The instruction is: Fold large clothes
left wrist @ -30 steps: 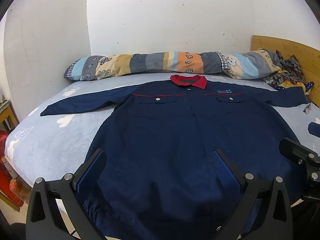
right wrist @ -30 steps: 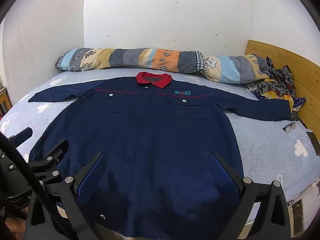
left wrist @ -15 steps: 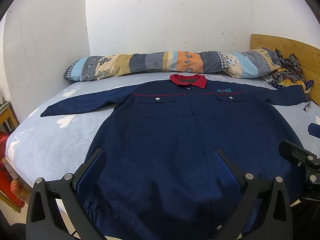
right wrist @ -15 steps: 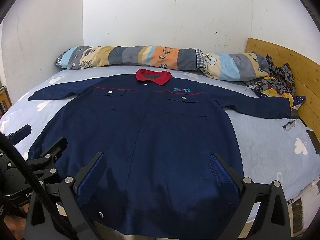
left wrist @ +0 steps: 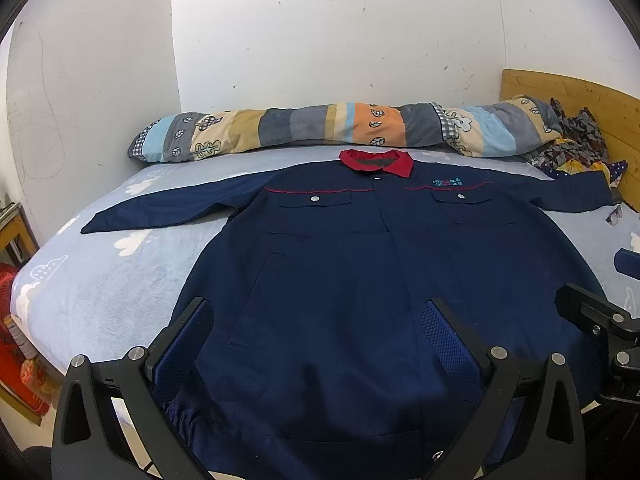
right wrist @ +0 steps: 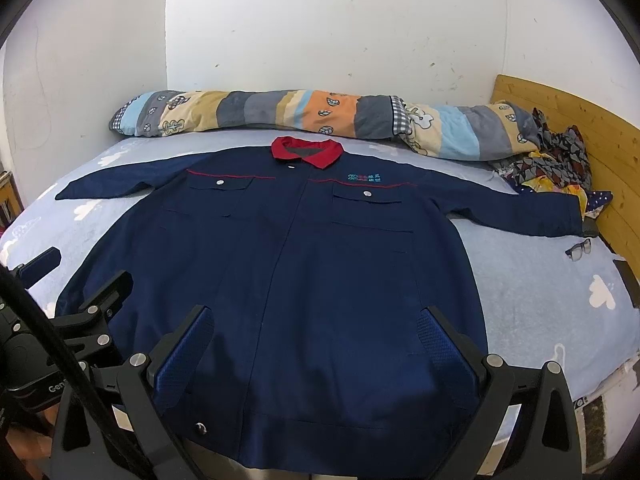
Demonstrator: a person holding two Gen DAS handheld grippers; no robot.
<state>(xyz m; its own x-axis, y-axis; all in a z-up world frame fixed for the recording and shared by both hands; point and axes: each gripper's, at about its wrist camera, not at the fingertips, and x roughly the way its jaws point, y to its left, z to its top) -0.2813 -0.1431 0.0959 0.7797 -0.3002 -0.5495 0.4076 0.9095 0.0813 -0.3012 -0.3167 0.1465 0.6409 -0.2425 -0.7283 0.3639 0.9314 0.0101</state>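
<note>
A large navy work jacket (left wrist: pixel 344 264) (right wrist: pixel 288 264) with a red collar (left wrist: pixel 376 162) (right wrist: pixel 306 152) lies flat and face up on the bed, both sleeves spread out sideways, its hem hanging over the near edge. My left gripper (left wrist: pixel 320 340) hovers open above the hem, left of the placket. My right gripper (right wrist: pixel 316 340) is open too, above the hem on the right half. Nothing sits between either pair of blue pads. The right gripper shows at the left wrist view's right edge (left wrist: pixel 600 328).
A long striped bolster (left wrist: pixel 340 128) (right wrist: pixel 312 114) lies along the far wall. Patterned clothes (right wrist: pixel 556 160) are heaped by the wooden headboard (right wrist: pixel 600 152) on the right. Glasses (right wrist: pixel 580 249) and a dark flat object (right wrist: pixel 630 282) rest on the light-blue sheet (left wrist: pixel 100 280).
Both grippers have stayed open and almost still; the right wrist view has shifted slightly. The jacket has not moved.
</note>
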